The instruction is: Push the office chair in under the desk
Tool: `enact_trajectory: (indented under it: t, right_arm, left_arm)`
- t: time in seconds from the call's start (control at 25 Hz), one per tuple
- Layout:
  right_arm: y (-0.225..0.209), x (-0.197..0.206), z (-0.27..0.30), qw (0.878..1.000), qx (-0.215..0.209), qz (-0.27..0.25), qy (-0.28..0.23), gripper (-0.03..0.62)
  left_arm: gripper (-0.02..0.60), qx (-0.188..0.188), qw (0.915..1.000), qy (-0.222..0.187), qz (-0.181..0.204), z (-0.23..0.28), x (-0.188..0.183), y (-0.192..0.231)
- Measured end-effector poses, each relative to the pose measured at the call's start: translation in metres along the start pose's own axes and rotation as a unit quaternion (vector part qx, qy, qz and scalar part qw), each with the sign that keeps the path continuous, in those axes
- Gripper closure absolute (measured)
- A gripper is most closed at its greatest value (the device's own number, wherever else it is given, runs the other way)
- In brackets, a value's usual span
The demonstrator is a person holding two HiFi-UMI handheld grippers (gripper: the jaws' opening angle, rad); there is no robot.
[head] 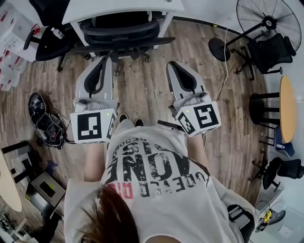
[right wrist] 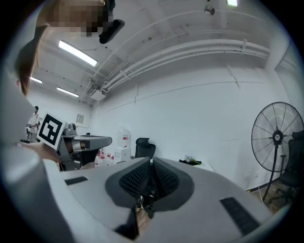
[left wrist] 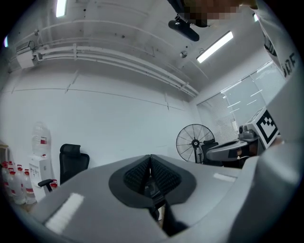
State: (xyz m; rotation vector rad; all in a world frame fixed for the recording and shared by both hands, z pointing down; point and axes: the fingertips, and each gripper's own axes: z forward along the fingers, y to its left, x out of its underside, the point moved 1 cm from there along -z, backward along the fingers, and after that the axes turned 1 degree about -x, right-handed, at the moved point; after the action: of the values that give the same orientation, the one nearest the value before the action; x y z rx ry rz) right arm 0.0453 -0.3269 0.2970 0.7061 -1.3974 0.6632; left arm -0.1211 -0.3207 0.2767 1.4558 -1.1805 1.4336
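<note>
While I stand facing the white surface (head: pixel 118 9), the office chair (head: pixel 124 34) sits pushed in beneath it, its seat tucked under the top and its black backrest along the near edge. My left hand-held gripper (head: pixel 105 59) and right hand-held gripper (head: pixel 172 64) reach out side by side over the wooden floor (head: pixel 142 90), both pointing toward the chair, the left tip close to its base as seen from above. Whether either touches it I cannot tell from the head view. The left gripper view shows its ribbed pads (left wrist: pixel 164 178) pressed together with nothing between them, and beyond them only a white wall. The right gripper view shows the same: pads (right wrist: pixel 135 180) closed on each other, empty. Each marker cube (head: pixel 92 126) sits near my body, just in front of my shirt. A second black chair (head: pixel 47 45) stands to the left of the surface, and a floor fan (head: pixel 268 21) stands well off to the right.
</note>
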Motion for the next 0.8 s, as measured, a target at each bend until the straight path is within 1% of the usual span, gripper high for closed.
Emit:
enact_trajectory:
  t: [0.12, 0.2, 0.28, 0.36, 0.4, 0.44, 0.56, 0.68, 0.8]
  right_arm:
    - [0.009, -0.001, -0.004, 1.0, -0.008, 0.003, 0.002, 0.566]
    - [0.014, 0.002, -0.005, 1.0, -0.009, 0.005, 0.007, 0.566]
    - [0.019, 0.007, -0.005, 1.0, -0.01, 0.006, 0.016, 0.566]
    - [0.025, 0.011, -0.003, 1.0, -0.012, 0.014, 0.023, 0.566]
    - [0.027, 0.012, -0.002, 0.999, -0.013, 0.017, 0.026, 0.566]
    - [0.03, 0.012, 0.001, 0.999, -0.014, 0.019, 0.027, 0.566]
    - [0.038, 0.011, 0.01, 0.999, -0.015, 0.016, 0.03, 0.566]
    - [0.043, 0.01, 0.017, 0.999, -0.014, 0.014, 0.033, 0.566]
    - [0.047, 0.01, 0.023, 0.999, -0.014, 0.014, 0.033, 0.566]
  left_arm:
    - [0.568, 0.011, 0.9999, 0.0, 0.0, -0.009, -0.002, -0.005]
    - [0.569, 0.032, 0.9995, 0.002, 0.003, -0.014, 0.001, -0.009]
    - [0.569, 0.046, 0.9986, 0.023, 0.015, -0.019, 0.01, -0.01]
    - [0.569, 0.04, 0.9977, 0.05, 0.022, -0.024, 0.021, -0.005]
    - [0.569, 0.035, 0.9977, 0.054, 0.021, -0.026, 0.024, 0.0]
    - [0.569, 0.032, 0.9979, 0.055, 0.015, -0.028, 0.026, 0.005]
    - [0.569, 0.025, 0.9978, 0.059, -0.018, -0.032, 0.033, 0.019]
    - [0.57, 0.02, 0.9973, 0.055, -0.044, -0.031, 0.033, 0.031]
    - [0.571, 0.018, 0.9974, 0.047, -0.051, -0.028, 0.029, 0.037]
